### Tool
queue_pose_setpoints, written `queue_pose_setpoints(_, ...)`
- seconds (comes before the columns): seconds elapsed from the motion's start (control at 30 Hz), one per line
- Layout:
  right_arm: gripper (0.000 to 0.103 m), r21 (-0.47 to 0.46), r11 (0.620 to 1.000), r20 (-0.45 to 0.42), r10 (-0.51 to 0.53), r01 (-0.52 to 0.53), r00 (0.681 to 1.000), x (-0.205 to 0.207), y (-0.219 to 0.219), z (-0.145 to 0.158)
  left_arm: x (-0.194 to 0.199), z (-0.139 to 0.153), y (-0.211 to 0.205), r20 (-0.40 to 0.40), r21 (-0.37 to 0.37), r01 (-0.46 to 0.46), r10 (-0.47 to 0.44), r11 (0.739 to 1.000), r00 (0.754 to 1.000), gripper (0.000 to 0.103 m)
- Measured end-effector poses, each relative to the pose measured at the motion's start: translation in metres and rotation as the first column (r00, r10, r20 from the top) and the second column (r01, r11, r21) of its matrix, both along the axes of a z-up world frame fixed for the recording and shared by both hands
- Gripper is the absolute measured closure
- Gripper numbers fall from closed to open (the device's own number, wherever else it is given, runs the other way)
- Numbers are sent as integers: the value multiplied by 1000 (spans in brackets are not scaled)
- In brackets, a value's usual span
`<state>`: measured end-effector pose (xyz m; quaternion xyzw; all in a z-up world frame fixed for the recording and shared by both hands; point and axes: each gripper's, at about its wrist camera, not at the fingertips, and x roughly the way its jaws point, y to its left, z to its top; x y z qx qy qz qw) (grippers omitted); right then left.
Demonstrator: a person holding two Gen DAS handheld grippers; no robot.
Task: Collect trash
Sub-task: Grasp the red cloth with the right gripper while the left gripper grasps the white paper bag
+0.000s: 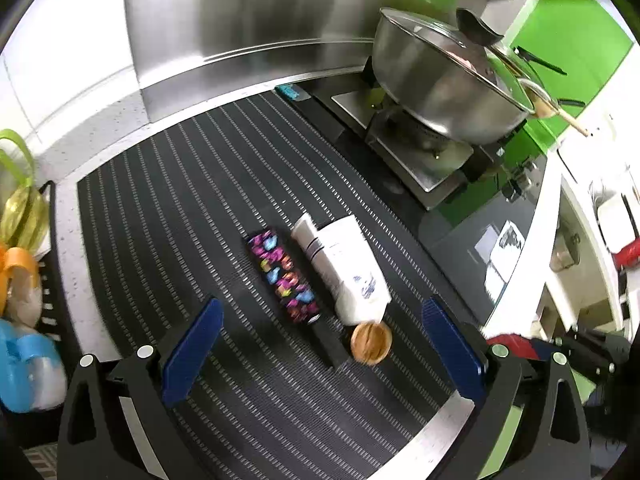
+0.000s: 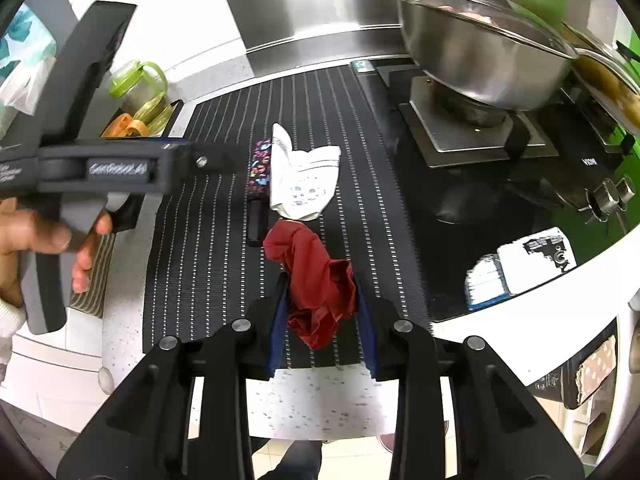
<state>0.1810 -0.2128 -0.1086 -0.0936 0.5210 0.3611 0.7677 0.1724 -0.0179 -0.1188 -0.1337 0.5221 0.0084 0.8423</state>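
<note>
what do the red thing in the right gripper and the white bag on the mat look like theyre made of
Red thing: thin, soft plastic film or light fabric, matte; it crumples into loose folds between the jaws. White bag: likely paper or thin plastic, matte and printed, lying flat and creased on the mat.

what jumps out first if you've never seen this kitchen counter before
The crumpled red wrapper pinched in the right gripper, lifted over the near edge of the striped mat. Mid-mat lie a white pouch, a colourful knife alongside it and a small brown lid, framed by the open left gripper. At the back right, a big steel pot with a glass lid sits on the stove.
</note>
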Motion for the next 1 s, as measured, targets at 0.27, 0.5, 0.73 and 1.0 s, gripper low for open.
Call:
queue_pose_setpoints(0.27,72,18,1000,-1,-17,17,1000,12,-21,-1,25,-21,-11,-43,-50,-27,25,998,999,39)
queue_pose_setpoints(0.5,72,32,999,-1,-20,20,1000,24,-28,-3,31,-32,-16,-57,-44,-34,32,998,998,67)
queue_pose_setpoints(0.73,72,50,999,5,-13,12,1000,28,-24,0,32,-33,-17,-54,-38,-22,20,999,998,95)
queue_pose_setpoints(1.0,72,66,998,33,-25,23,999,24,-18,16,23,-12,-19,-4,-11,40,-40,999,999,96)
